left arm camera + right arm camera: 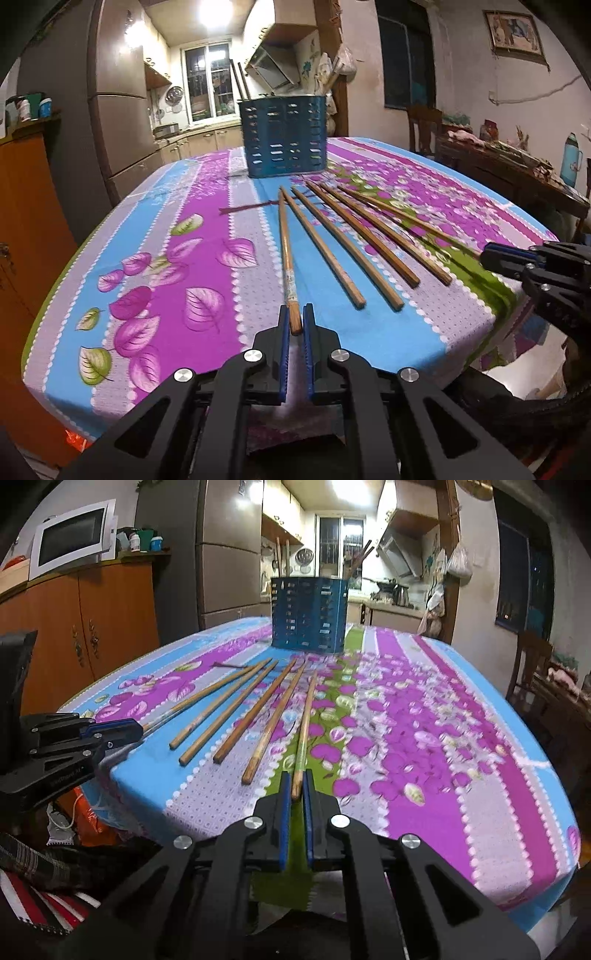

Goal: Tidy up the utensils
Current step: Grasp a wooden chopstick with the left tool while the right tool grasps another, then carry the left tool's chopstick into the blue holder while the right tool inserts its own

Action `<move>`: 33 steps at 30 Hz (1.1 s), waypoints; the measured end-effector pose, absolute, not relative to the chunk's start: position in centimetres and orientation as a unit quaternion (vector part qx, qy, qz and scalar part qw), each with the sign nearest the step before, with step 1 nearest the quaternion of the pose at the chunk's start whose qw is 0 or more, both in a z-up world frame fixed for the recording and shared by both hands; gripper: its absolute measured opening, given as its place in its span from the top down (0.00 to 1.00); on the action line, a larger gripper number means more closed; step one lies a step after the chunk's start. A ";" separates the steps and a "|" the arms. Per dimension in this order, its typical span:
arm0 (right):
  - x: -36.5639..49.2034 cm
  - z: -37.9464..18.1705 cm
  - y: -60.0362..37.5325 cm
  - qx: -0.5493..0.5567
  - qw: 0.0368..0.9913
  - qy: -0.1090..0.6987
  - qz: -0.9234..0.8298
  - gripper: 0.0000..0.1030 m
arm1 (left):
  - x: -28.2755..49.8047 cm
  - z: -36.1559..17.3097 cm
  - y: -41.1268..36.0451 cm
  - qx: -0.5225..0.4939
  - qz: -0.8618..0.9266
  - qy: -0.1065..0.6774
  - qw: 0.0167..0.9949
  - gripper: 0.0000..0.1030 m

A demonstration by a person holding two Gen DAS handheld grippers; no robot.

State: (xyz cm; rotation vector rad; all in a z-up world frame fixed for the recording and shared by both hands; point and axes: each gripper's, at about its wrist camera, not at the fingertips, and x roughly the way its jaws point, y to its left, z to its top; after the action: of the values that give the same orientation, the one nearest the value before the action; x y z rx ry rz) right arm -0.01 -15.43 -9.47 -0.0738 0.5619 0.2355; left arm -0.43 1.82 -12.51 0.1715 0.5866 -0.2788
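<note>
Six wooden chopsticks are laid in a fan on a table covered by a floral tablecloth (207, 236) of purple, blue and lilac stripes. In the left wrist view, the leftmost chopstick (287, 258) runs from the centre of the frame down to the lower middle, where its thick end sits between the blue pads of the left gripper (296, 316); the jaws are closed nearly onto it and appear to grip it. Four loose chopsticks (354, 243) are spread just to its right, their tips converging toward the holder. At the right edge of the same frame the right gripper (495, 256) is seen closed on the butt of the rightmost chopstick (399, 212).

In the right wrist view, that rightmost chopstick (304, 731) extends from the lower centre upward, its end held between the narrow-set pads of the right gripper (297, 786). The left gripper (129, 729) is seen at the left edge, clamped on the end of the leftmost chopstick (207, 694).

A blue perforated utensil holder (283, 136) stands upright on the far part of the table, in the upper centre of both frames, and a few chopsticks (238, 79) stand in it already. A microwave (74, 539) is seen on an orange cabinet (92, 627) at the upper left of the right wrist view.
</note>
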 end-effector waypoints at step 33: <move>5.6 4.6 -19.6 -0.036 0.983 0.121 0.135 0.96 | 2.5 2.1 5.5 0.046 -0.123 0.121 0.984 0.92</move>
State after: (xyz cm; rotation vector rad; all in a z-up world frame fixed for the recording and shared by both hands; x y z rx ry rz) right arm 5.58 -19.60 4.61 -0.0732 0.2426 0.2720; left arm 2.47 5.47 2.11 0.0926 0.2424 -0.2475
